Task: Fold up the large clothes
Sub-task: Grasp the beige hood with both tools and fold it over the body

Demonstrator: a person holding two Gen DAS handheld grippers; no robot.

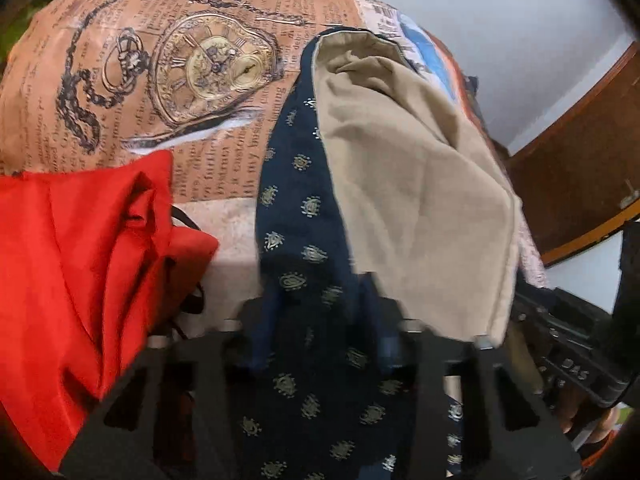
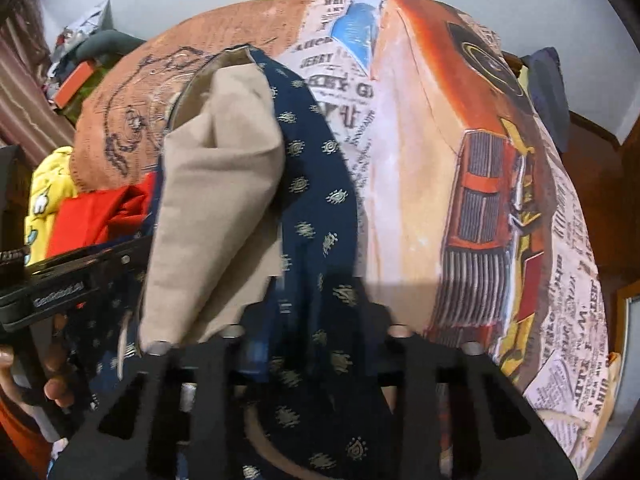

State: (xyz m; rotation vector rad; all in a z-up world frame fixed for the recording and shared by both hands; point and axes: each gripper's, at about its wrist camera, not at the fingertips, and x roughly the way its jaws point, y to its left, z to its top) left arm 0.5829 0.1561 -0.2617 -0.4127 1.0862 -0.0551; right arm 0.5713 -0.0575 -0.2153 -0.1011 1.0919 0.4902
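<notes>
Grab step: left tool [image 1: 320, 320] and right tool [image 2: 316, 320] each clamp the navy patterned garment [image 1: 304, 264] with its beige lining [image 1: 404, 176], draped mid-bed on the printed bedsheet [image 1: 120, 60]; next, likely lift and spread flat.

I have my left gripper [image 1: 320, 312] tipped steeply down over the navy patterned garment [image 1: 304, 248], its jaws drawn in close and pinching that cloth. My right gripper [image 2: 312, 312] points down at the same garment from the opposite side, jaws likewise clamped on it. Fingers [image 2: 54, 388] wrap the left gripper's handle beside the garment.
</notes>
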